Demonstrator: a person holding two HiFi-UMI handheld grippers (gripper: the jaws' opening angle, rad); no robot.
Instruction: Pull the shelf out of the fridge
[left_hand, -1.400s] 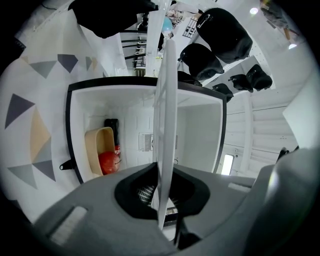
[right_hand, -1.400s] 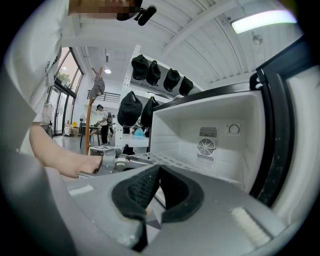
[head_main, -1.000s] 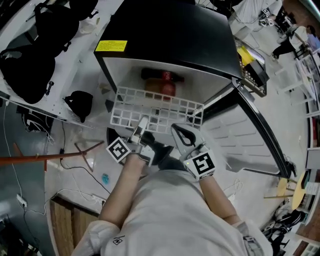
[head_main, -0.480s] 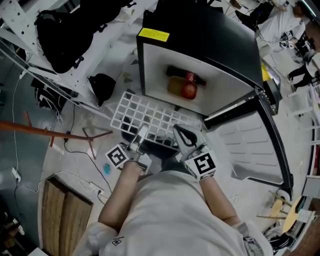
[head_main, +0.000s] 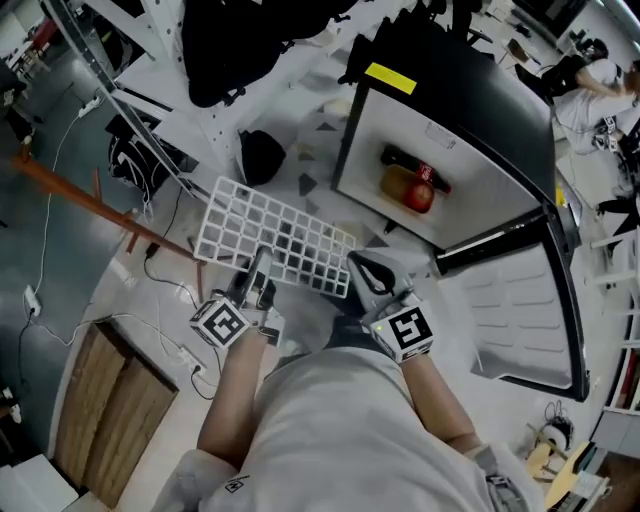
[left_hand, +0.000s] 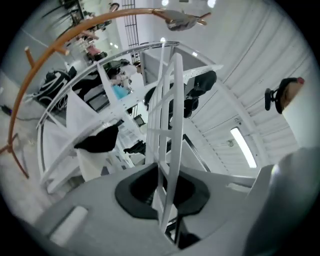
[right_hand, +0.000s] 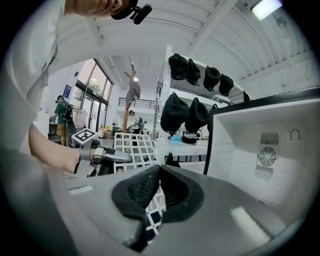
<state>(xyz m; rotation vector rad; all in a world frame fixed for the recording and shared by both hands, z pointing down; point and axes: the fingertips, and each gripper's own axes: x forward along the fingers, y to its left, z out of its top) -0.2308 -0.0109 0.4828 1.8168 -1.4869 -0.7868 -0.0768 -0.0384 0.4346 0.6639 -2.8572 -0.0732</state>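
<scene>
The white grid shelf (head_main: 270, 235) is fully outside the black fridge (head_main: 450, 80) and hangs over the floor to the fridge's left. My left gripper (head_main: 255, 285) is shut on the shelf's near edge, towards the left. In the left gripper view the shelf (left_hand: 167, 115) shows edge-on, running up from between the pads of the left gripper (left_hand: 167, 200). My right gripper (head_main: 365, 275) is shut on the near right corner. In the right gripper view the grid (right_hand: 132, 147) passes between the pads of the right gripper (right_hand: 155, 197).
The fridge's white inside (head_main: 470, 200) holds a dark bottle (head_main: 415, 165) and a red fruit (head_main: 417, 197). Its open door (head_main: 520, 310) stands to the right. A white rack with black bags (head_main: 230, 40), an orange bar (head_main: 90, 205), floor cables and a wooden board (head_main: 95, 410) lie left.
The shelf has slid fully out of the fridge and swung left, away from it. Both grippers kept their hold on its near edge.
</scene>
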